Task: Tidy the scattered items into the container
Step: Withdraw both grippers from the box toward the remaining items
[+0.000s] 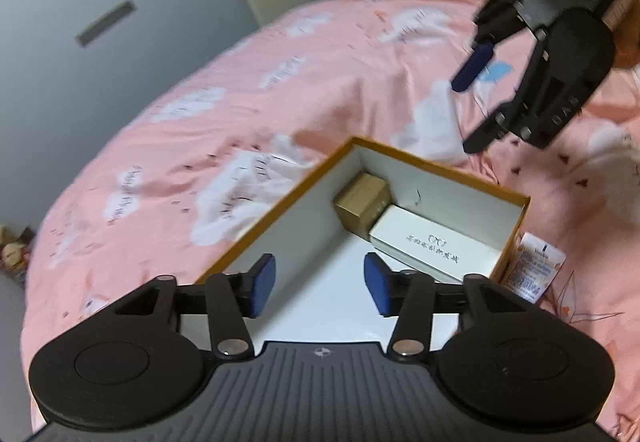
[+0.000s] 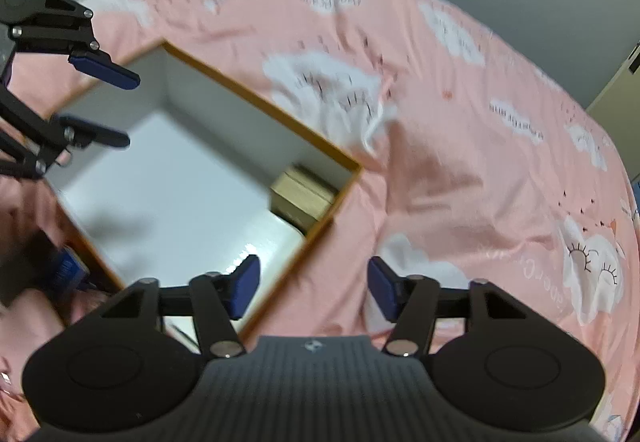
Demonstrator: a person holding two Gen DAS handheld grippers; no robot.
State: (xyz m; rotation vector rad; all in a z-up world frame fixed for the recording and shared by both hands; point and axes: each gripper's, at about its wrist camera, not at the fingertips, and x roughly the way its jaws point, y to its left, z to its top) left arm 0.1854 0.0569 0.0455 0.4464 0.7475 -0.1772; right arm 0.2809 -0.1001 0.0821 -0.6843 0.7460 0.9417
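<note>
- Left gripper (image 1: 320,288), black with two blue pads, is seen parted and empty above the open orange-rimmed white cardboard container (image 1: 440,165).
- Right gripper (image 2: 314,288): parted, empty.
- Two boxes are counted inside: one brown cardboard box (image 1: 362,201), one white printed box (image 1: 432,244).
- One small printed packet (image 1: 534,270) is left just outside on the pink cloud-print bedsheet (image 1: 240,89).

Both wrist views look steeply down, close over the open box (image 1: 420,165) on the pink bedspread (image 2: 460,169), from opposite sides.

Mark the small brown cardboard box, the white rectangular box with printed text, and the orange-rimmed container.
Small brown cardboard box (image 1: 362,203): left wrist view, top face.
White rectangular box with printed text (image 1: 434,248): left wrist view, printed top.
Orange-rimmed container (image 1: 280,197): left wrist view, left wall's rim.
</note>
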